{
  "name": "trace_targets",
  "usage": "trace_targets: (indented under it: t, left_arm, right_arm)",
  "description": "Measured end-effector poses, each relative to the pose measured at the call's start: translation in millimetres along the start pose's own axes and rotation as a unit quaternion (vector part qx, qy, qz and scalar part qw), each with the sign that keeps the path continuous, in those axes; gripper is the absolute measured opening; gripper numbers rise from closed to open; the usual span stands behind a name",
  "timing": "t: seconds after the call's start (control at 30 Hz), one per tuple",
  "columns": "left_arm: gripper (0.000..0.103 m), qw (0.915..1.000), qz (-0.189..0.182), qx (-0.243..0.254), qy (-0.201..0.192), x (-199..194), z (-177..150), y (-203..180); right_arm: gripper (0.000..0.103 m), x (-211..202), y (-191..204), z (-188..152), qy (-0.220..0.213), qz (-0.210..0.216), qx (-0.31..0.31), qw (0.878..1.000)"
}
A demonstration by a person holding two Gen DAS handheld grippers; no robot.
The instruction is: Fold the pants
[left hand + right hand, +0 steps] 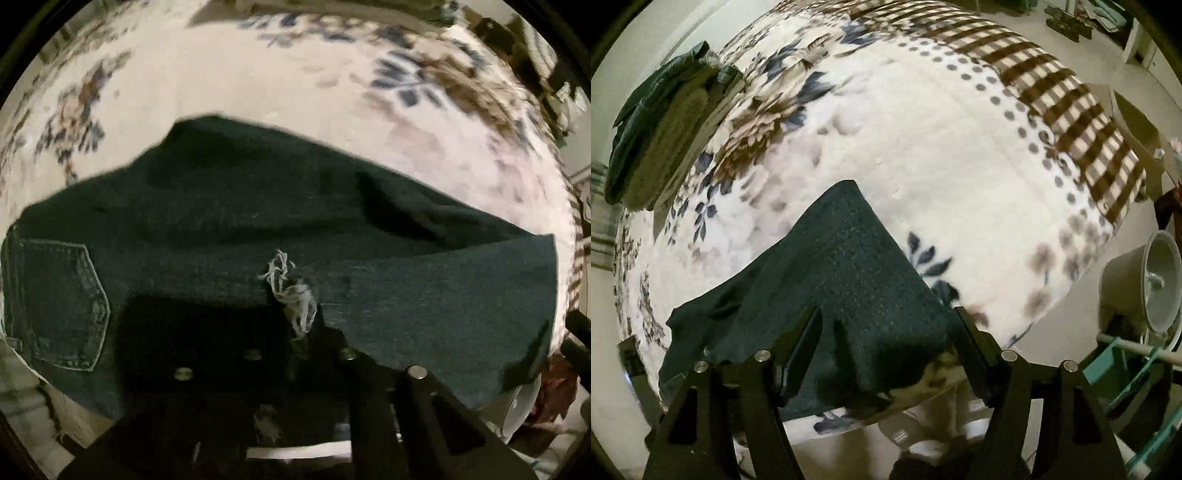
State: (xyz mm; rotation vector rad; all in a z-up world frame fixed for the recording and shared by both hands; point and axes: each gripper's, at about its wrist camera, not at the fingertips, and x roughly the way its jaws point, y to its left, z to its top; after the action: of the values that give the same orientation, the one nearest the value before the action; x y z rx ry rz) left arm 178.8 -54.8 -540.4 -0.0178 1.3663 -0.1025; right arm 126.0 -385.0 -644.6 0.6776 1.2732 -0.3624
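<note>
Dark denim pants point(277, 229) lie across a floral blanket point(258, 74) on a bed. A back pocket point(70, 302) shows at the left and a frayed tear point(291, 291) near the front edge. My left gripper point(295, 354) is low at that edge, mostly hidden by the cloth draped over it; one finger point(417, 398) shows. In the right wrist view the pants' leg end point(857, 280) hangs over the bed's near edge. My right gripper point(890, 347) is open, with the cloth between its fingers point(805, 343).
A stack of folded green clothes point(665, 129) sits on the bed's far left. The blanket has a brown checked border point(1071, 110). A white fan point(1160, 280) and green items point(1123, 369) stand on the floor to the right.
</note>
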Motion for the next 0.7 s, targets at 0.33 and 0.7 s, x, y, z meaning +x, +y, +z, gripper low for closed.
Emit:
trace_targets:
  t: [0.33,0.7]
  left_arm:
    - [0.005,0.998,-0.019,-0.041,-0.044,-37.9,5.7,44.9]
    - [0.023,0.9878,-0.062,-0.141,-0.018,-10.6,-4.1,86.5]
  right_arm:
    - [0.073,4.2,17.5,0.9,0.011,0.016,-0.005,1.0]
    - [0.075,56.9,26.7,2.9,0.068,-0.068,-0.042,0.995]
